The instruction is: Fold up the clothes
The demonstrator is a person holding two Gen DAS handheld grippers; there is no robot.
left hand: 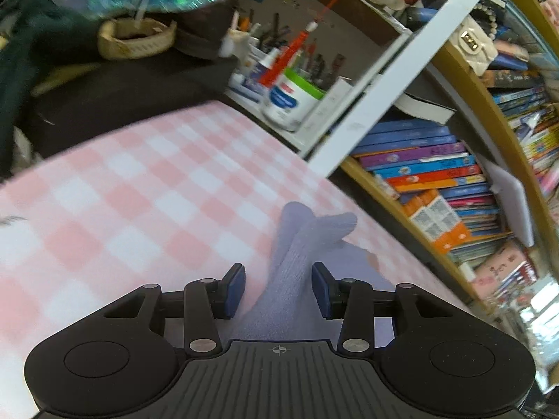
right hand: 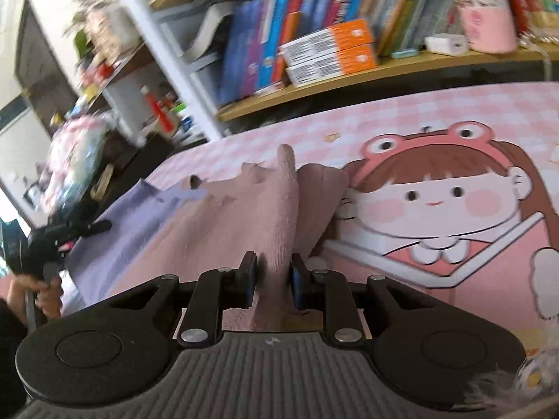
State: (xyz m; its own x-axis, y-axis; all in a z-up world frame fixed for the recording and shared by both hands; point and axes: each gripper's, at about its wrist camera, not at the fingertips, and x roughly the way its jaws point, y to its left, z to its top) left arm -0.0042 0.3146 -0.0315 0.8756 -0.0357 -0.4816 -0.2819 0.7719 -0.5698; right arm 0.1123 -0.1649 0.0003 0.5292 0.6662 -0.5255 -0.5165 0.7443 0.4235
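Observation:
A lavender knit cloth (left hand: pixel 297 244) lies in a raised fold on the pink checked table mat (left hand: pixel 139 192). My left gripper (left hand: pixel 277 286) straddles that fold, jaws open, with a gap at the left blue pad (left hand: pixel 236 288). In the right wrist view a pink cloth (right hand: pixel 227 216) lies bunched beside the lavender cloth (right hand: pixel 115 230). My right gripper (right hand: pixel 273 281) is shut on a standing ridge of the pink cloth. At that view's left edge a person's hand (right hand: pixel 45 293) holds the left gripper (right hand: pixel 94 227) by the lavender part.
The mat bears a cartoon girl in a frog hat (right hand: pixel 436 202). Bookshelves full of books (left hand: pixel 436 174) run along the table's far side. A white tub with a green lid (left hand: pixel 290 101), pens, a woven basket (left hand: pixel 136 38) and dark fabric (left hand: pixel 104 97) crowd one end.

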